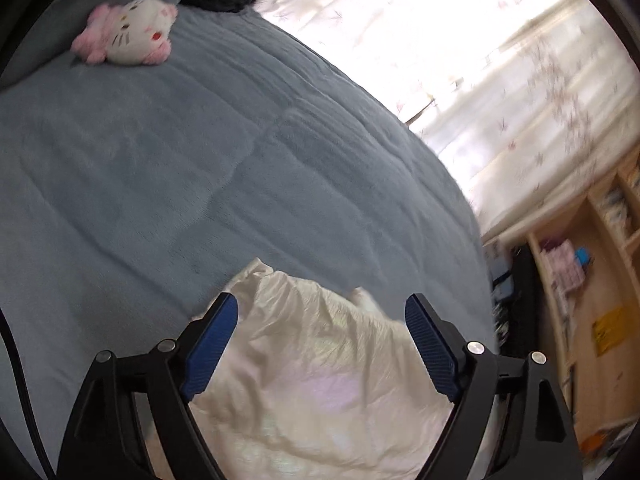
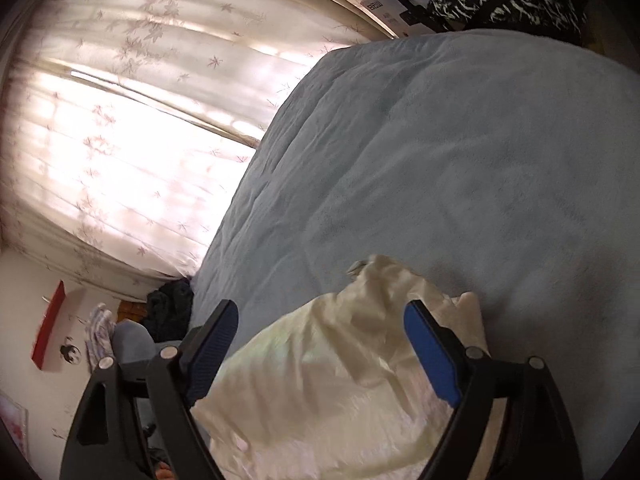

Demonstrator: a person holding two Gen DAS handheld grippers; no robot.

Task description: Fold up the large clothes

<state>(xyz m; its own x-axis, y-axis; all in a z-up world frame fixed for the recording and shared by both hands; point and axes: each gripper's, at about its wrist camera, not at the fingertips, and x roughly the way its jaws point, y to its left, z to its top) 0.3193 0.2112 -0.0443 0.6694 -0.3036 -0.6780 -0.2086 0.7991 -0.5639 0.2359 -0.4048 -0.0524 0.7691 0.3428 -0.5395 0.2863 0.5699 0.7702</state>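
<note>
Below, both grippers' fingers [image 1: 214, 344] [image 2: 430, 354] stand released, the cream garment [image 1: 320, 380] [image 2: 320, 380] running out of view.

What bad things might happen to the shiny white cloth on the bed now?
Both grippers, left gripper and right gripper, are open, so the cream garment lies loose and wrinkled on the blue blanket; a fold may come undone. It looks slippery and sits near the bed's edge, so it might slide off.
</note>
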